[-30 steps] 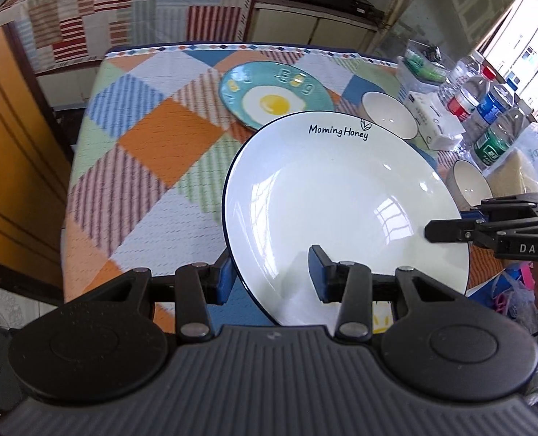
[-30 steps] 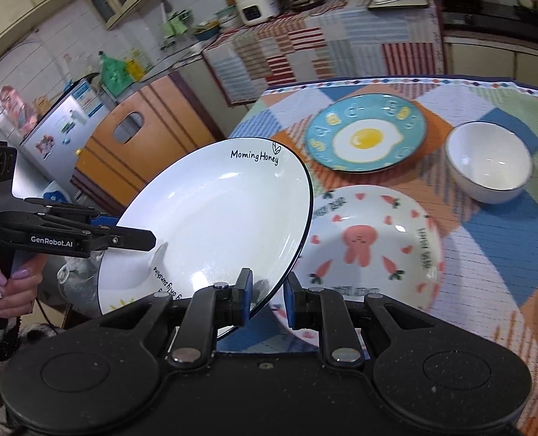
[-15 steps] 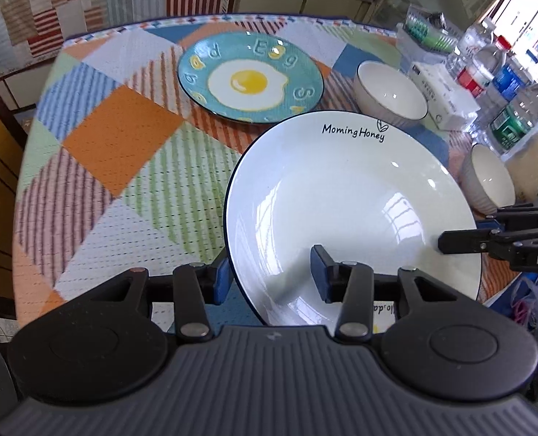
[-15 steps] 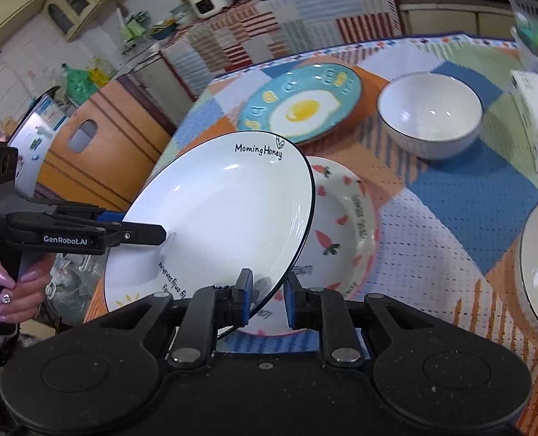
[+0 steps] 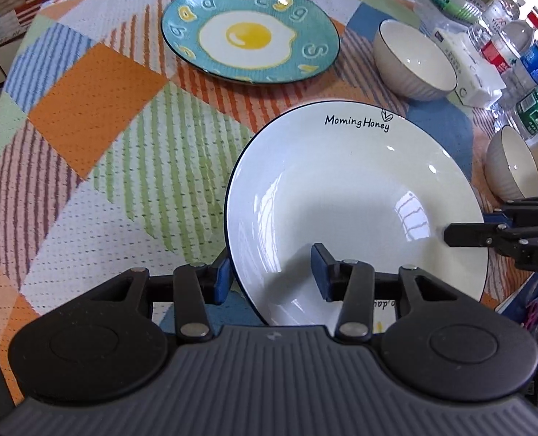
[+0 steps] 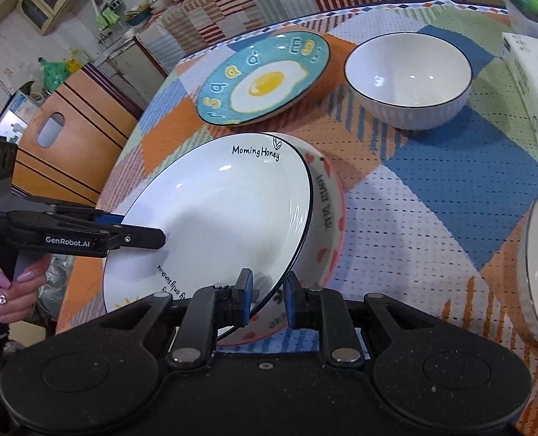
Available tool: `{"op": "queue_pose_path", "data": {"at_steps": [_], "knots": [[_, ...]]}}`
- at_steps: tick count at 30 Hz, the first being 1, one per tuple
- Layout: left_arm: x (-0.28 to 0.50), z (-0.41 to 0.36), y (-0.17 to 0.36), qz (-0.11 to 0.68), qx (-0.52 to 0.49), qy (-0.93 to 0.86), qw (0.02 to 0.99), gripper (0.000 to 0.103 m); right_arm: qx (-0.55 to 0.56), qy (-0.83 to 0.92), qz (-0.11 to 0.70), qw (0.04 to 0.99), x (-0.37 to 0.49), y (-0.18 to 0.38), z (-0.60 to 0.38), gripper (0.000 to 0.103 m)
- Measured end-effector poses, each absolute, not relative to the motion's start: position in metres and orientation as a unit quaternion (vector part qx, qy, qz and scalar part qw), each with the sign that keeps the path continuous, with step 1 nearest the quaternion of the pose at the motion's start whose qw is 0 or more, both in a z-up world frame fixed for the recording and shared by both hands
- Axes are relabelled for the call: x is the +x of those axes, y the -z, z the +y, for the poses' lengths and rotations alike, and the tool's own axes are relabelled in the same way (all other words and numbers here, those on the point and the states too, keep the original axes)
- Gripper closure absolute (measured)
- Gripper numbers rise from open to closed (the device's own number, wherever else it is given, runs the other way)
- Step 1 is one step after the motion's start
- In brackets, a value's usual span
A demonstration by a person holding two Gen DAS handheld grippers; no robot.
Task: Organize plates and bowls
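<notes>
Both grippers carry the white plate (image 6: 211, 214) by opposite rims. Right gripper (image 6: 267, 299) pinches the near edge tight, so I keep control. Left gripper (image 5: 272, 272) straddles its rim with jaws spread wide, the pads clear of it, probably to let go. Just beyond my right fingers, the plate tilts over the pink carrot plate (image 6: 329, 207), ready for stacking.
</notes>
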State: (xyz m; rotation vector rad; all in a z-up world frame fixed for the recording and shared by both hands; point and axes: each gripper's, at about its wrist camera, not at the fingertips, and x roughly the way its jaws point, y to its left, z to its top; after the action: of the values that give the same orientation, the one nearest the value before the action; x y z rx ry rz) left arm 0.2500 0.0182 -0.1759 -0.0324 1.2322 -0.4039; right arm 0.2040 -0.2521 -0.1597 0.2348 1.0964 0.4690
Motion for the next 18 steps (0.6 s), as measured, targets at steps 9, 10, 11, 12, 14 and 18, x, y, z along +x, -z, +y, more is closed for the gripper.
{"op": "queue_pose_path", "data": {"at_steps": [9, 10, 11, 12, 14, 18], "knots": [[0.249, 0.018, 0.187, 0.572, -0.032, 0.189, 0.797, 0.061, 0.098, -0.196, 0.522, 0.825, 0.205, 0.163, -0.251, 0.081], [0.249, 0.018, 0.188, 0.574, -0.034, 0.191, 0.795, 0.061, 0.096, -0.19, 0.522, 0.826, 0.206, 0.163, -0.251, 0.081], [0.248, 0.017, 0.189, 0.575, -0.035, 0.191, 0.795, 0.061, 0.089, -0.184, 0.522, 0.828, 0.206, 0.161, -0.249, 0.08], [0.248, 0.016, 0.189, 0.575, -0.035, 0.192, 0.795, 0.061, 0.084, -0.178, 0.525, 0.828, 0.207, 0.16, -0.248, 0.08], [0.246, 0.014, 0.189, 0.573, -0.028, 0.193, 0.796, 0.062, 0.081, -0.164, 0.535, 0.825, 0.21, 0.158, -0.246, 0.081], [0.241, 0.011, 0.182, 0.569, -0.01, 0.187, 0.801, 0.062, 0.027, -0.129, 0.549, 0.825, 0.209, 0.157, -0.231, 0.077]]}}
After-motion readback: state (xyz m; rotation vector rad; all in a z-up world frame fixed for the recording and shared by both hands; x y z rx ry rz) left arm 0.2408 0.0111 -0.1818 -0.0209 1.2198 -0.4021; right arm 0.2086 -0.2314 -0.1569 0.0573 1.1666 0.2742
